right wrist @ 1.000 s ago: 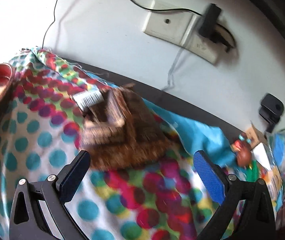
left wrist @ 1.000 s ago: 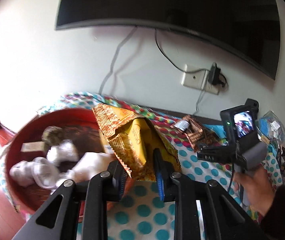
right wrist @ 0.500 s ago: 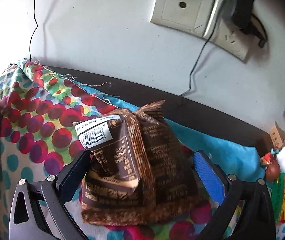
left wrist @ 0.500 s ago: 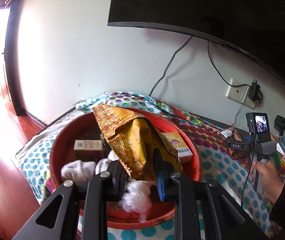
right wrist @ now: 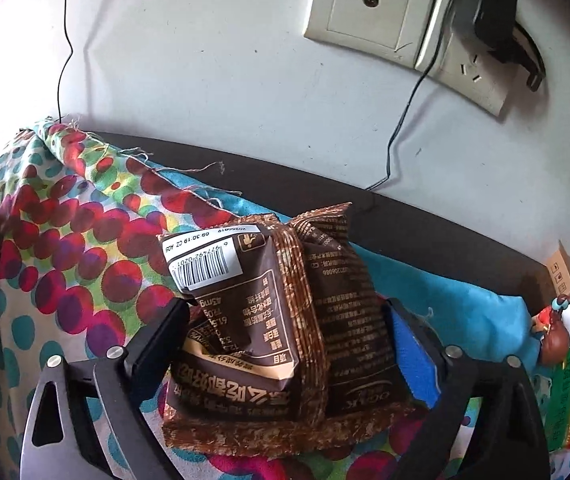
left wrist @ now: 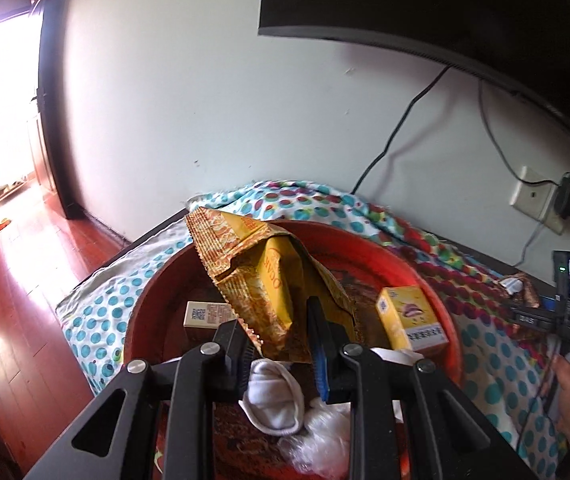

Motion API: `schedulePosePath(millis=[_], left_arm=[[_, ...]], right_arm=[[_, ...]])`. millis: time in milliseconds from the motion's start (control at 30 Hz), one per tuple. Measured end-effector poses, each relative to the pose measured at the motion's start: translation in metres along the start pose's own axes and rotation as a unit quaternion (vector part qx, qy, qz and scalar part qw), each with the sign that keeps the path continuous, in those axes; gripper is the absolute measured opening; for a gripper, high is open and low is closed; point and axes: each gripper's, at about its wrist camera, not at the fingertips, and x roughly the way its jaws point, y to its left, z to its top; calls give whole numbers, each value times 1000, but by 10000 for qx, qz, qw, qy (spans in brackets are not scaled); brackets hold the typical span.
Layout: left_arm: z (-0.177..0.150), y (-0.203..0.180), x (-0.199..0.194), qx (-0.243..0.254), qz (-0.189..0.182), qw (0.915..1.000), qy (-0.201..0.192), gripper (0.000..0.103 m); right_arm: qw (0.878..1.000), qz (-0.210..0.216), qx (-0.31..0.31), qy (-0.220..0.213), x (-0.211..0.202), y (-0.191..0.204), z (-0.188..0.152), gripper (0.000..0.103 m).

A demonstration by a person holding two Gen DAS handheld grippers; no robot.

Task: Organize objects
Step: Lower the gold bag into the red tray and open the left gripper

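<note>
Daylight floods in from the open doorway [left wrist: 3, 128] at the far left of the left wrist view, blown out to pure white, and it throws a glossy glare across the red wooden floor [left wrist: 17, 280]. The white wall [left wrist: 205, 100] fades from bright near the door to soft grey further right. The television [left wrist: 445, 8] reads as a flat black mass. Both views bow strongly at the edges, with dark vignetted corners. In the right wrist view, even, soft light keeps the barcode on the brown snack packet [right wrist: 277, 320] sharp, while the picture's rim smears slightly.
</note>
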Motion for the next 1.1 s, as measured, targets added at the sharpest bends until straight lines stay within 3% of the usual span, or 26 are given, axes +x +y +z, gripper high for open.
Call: schedulePosePath(millis=[467, 533, 600, 667, 800, 1100], left_arm=[[9, 9, 37, -168, 381, 9987, 309, 26], [7, 10, 54, -153, 335, 9970, 681, 38], [4, 8, 63, -46, 557, 9948, 847, 53], [2, 9, 63, -50, 627, 9947, 814, 56], [-1, 9, 58, -79, 830, 9933, 796, 87], [-5, -1, 23, 183, 936, 9944, 447, 88]], right_arm=[[9995, 89, 267, -167, -8, -9, 1, 88], [9994, 86, 287, -183, -8, -10, 2, 87], [9994, 87, 290, -193, -9, -11, 1, 87], [9993, 95, 288, -202, -9, -12, 2, 87], [9994, 95, 272, -201, -11, -11, 2, 87], [9993, 67, 275, -240, -12, -8, 3, 87]])
